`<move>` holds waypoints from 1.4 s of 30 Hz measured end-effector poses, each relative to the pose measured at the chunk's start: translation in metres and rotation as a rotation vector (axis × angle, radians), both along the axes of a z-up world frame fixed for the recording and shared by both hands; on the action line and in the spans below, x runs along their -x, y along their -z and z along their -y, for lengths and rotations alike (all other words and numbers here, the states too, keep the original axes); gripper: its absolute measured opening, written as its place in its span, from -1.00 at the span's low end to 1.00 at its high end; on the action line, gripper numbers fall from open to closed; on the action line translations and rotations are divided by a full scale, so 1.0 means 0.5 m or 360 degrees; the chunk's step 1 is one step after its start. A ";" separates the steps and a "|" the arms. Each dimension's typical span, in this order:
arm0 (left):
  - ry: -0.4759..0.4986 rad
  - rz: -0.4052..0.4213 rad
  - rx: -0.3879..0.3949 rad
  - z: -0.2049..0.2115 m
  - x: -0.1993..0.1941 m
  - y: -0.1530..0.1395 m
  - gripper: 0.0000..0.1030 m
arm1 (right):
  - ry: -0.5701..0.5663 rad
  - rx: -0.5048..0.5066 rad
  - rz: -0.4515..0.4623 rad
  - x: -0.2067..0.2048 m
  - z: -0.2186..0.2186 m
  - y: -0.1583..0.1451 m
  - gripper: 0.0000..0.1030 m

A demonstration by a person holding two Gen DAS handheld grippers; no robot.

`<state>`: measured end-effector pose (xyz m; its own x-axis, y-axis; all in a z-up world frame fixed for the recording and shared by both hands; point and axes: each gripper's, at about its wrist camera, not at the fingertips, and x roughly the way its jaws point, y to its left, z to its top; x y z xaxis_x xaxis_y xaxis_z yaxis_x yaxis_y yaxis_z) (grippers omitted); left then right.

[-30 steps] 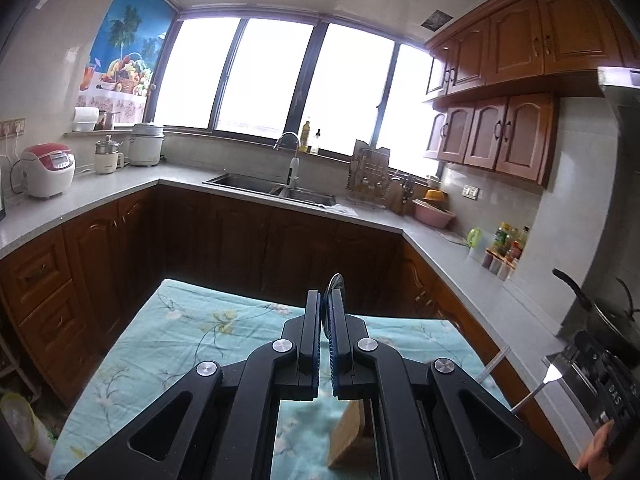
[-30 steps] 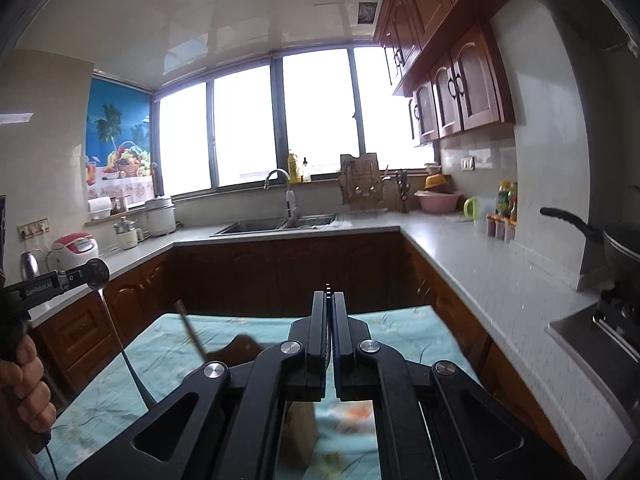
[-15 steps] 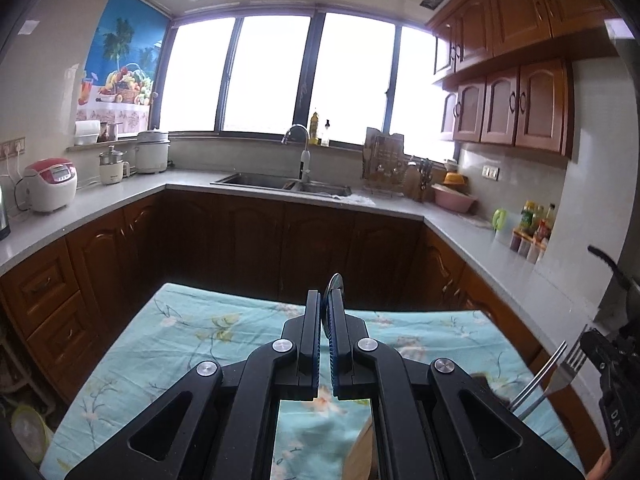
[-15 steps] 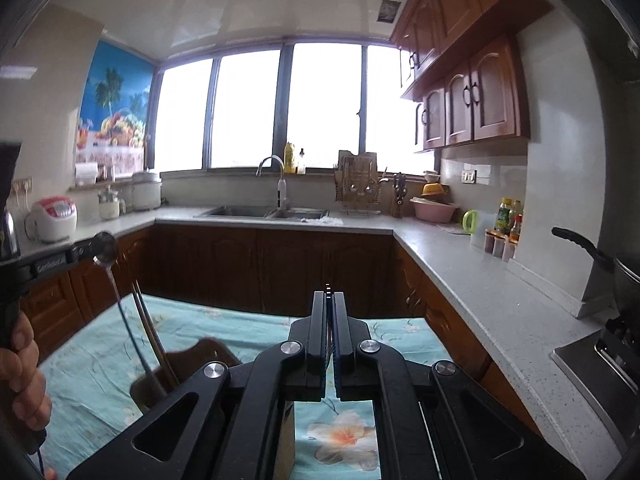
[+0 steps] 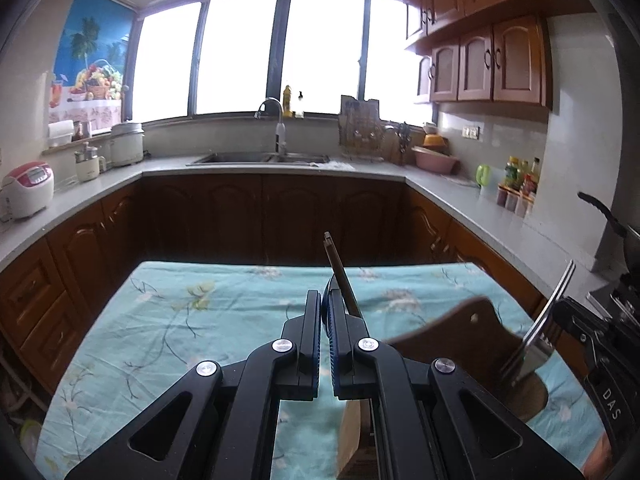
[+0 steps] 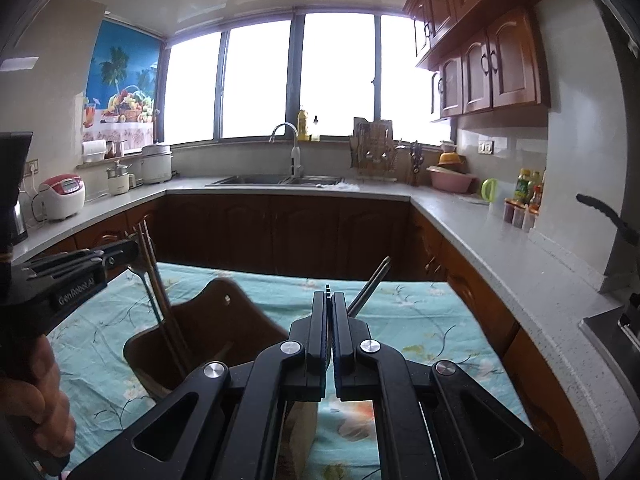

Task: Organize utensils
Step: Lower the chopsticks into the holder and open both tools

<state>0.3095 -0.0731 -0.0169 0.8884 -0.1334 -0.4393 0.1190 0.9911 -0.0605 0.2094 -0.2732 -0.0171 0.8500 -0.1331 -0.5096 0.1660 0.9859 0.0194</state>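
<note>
A brown wooden utensil holder (image 6: 208, 336) stands on the floral cloth (image 6: 420, 320); it also shows in the left wrist view (image 5: 472, 344). My left gripper (image 5: 325, 304) is shut on a thin metal utensil (image 5: 340, 276), seen from the right wrist view (image 6: 120, 252) with the utensil's handle and chopsticks (image 6: 160, 304) reaching down into the holder. My right gripper (image 6: 330, 300) is shut on a fork; its tines (image 5: 560, 288) rise above the holder in the left wrist view and its handle (image 6: 368, 284) slants right.
A table covered by the turquoise floral cloth (image 5: 180, 320) lies below both grippers. A U-shaped grey counter (image 5: 480, 208) with sink (image 5: 260, 158), rice cookers (image 5: 28, 188) and a pan (image 6: 608, 212) surrounds it. Dark wooden cabinets (image 5: 280, 216) stand behind.
Both grippers have tilted down and come closer to the holder. The holder has come into the left wrist view, and the utensils now reach into it.
</note>
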 end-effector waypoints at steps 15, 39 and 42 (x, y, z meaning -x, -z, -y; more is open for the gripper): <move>0.0063 -0.0048 0.0031 -0.039 -0.012 -0.023 -0.95 | -0.0069 -0.0117 -0.0084 -0.005 0.003 0.025 -0.95; 0.0042 -0.0044 0.0064 -0.036 0.010 -0.020 -0.23 | -0.0088 -0.0265 -0.0073 0.008 0.021 0.020 -0.72; 0.0039 -0.0040 0.0073 -0.039 0.019 -0.023 -0.07 | -0.0090 -0.0293 -0.0050 0.016 0.025 0.013 -0.51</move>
<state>0.2998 -0.0534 -0.0052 0.8735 -0.1753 -0.4541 0.1409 0.9840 -0.1090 0.2017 -0.2856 -0.0234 0.8369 0.0122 -0.5473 0.1139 0.9740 0.1959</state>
